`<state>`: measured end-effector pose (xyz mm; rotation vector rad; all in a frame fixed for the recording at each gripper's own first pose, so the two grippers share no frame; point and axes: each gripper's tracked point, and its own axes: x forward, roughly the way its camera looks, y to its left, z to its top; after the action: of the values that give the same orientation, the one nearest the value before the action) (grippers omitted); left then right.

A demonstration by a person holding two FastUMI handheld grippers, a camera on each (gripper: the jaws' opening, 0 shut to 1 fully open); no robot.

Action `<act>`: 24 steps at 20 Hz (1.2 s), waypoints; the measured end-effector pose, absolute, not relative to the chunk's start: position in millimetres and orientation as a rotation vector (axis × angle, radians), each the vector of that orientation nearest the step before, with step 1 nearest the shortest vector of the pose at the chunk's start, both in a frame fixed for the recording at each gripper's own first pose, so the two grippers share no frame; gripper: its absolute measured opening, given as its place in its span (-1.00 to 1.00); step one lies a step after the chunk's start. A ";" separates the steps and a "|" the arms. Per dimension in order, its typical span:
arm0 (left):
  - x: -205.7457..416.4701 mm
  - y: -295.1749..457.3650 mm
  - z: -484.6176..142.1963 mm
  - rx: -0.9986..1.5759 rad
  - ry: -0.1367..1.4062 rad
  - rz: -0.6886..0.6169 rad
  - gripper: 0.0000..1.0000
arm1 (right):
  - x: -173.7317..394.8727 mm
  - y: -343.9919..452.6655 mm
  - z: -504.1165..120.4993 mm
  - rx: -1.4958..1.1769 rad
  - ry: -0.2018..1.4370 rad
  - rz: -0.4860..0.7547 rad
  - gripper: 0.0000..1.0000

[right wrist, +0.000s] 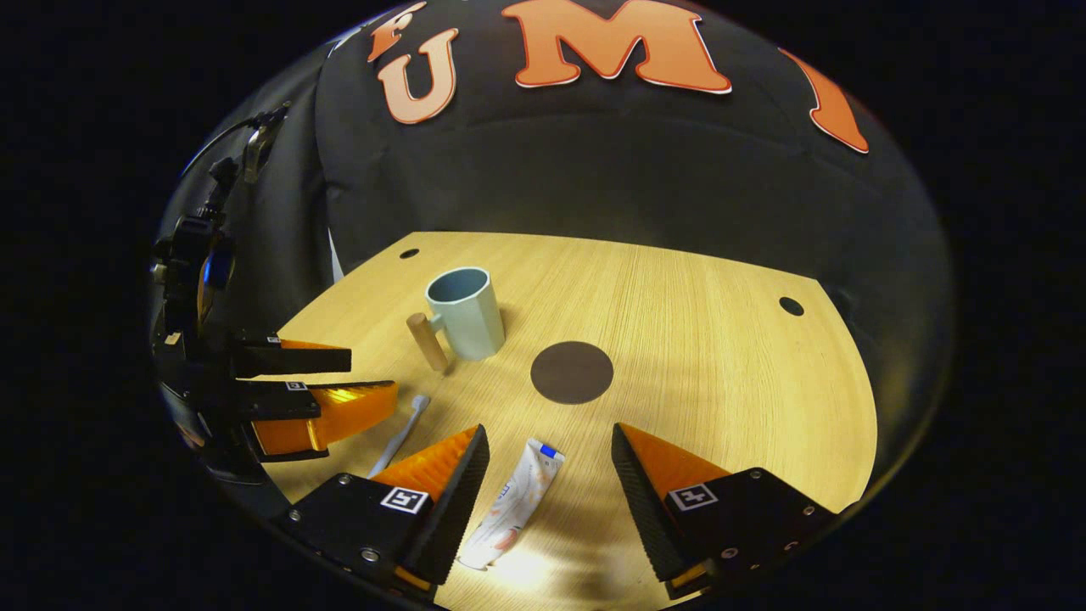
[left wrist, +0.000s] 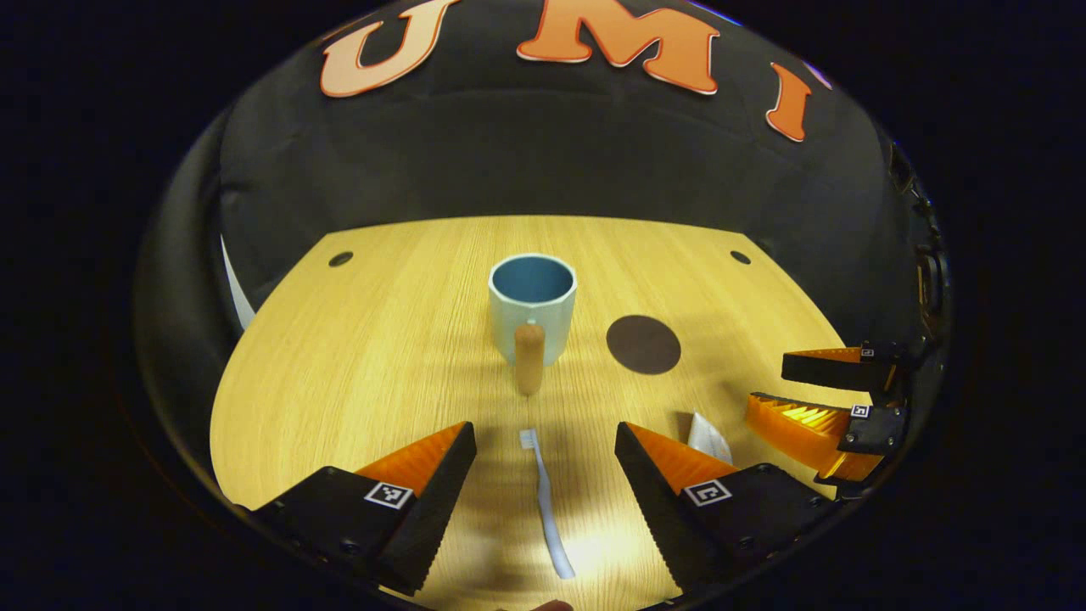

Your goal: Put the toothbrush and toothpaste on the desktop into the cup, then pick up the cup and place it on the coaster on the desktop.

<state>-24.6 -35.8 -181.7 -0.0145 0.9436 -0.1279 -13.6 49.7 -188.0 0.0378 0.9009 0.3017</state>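
The slim pale-blue plastic toothbrush lies flat on the light wooden bench, bristle head pointing toward the cup, and it sits squarely between the fingers of the left tongs, which are spread wide and touch nothing. In the right gripper view the toothbrush is partly hidden behind a near finger. The white squeezable toothpaste tube with a blue cap lies flat as well, cap end toward the coaster, right in the gap of the right tongs, also wide apart and clear of the tube. From the left gripper view only a white end of the tube peeks out beside the finger.

Further back, the pale-blue ceramic cup with its rounded wooden handle stands upright, mouth open, handle facing the toothbrush. Just beside it, not touching, lies the flat round dark-brown coaster; the right gripper view has the cup left of the coaster.

The right tongs show at the right edge of the left gripper view, fingers parted; the left tongs appear at the left of the right gripper view, likewise parted. Two small dark holes mark the bench's far corners.
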 end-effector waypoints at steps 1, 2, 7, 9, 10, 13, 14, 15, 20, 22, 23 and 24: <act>-26.2 -36.8 -184.8 -0.017 0.977 -0.124 1.00 | -15.5 48.7 -192.8 0.027 0.924 0.299 0.72; -31.1 -38.8 -188.8 -0.013 1.013 -0.124 1.00 | -18.5 50.6 -200.8 0.017 0.948 0.304 0.72; -37.1 -54.7 -199.2 -0.019 1.163 -0.115 1.00 | -36.4 58.2 -237.2 -0.027 1.064 0.316 0.59; -34.6 -58.1 -196.0 -0.022 1.200 -0.107 0.99 | -41.6 62.7 -245.4 -0.029 1.091 0.319 0.53; -30.9 -59.3 -197.5 -0.027 1.220 -0.104 0.98 | -45.3 65.0 -249.0 -0.025 1.105 0.318 0.51; -28.4 -57.1 -195.8 -0.041 1.271 -0.077 0.82 | -53.7 69.3 -261.9 -0.014 1.143 0.317 0.36; -19.8 -60.5 -199.4 -0.032 1.256 -0.070 0.82 | -56.5 73.9 -265.7 0.002 1.156 0.318 0.34; -14.1 -59.0 -196.4 -0.030 1.258 -0.062 0.75 | -57.0 77.0 -267.6 0.012 1.159 0.319 0.27; 5.8 -44.8 -179.7 -0.039 1.256 0.003 0.02 | -65.8 91.4 -267.4 0.059 1.165 0.353 -0.23; 11.8 -43.5 -165.7 -0.060 1.259 0.029 -0.33 | -64.9 96.7 -265.6 0.105 1.166 0.361 -0.63; 16.5 -46.2 -160.6 -0.061 1.258 0.028 -0.48 | -65.2 97.8 -266.0 0.127 1.165 0.360 -0.70; 19.5 -42.9 -152.0 -0.065 1.261 0.025 -0.70 | -64.8 99.1 -266.4 0.141 1.163 0.362 -0.71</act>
<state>19.5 -42.9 -152.0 -0.0651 1.2611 0.0250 -64.8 99.1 -266.4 0.1410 1.1627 0.3620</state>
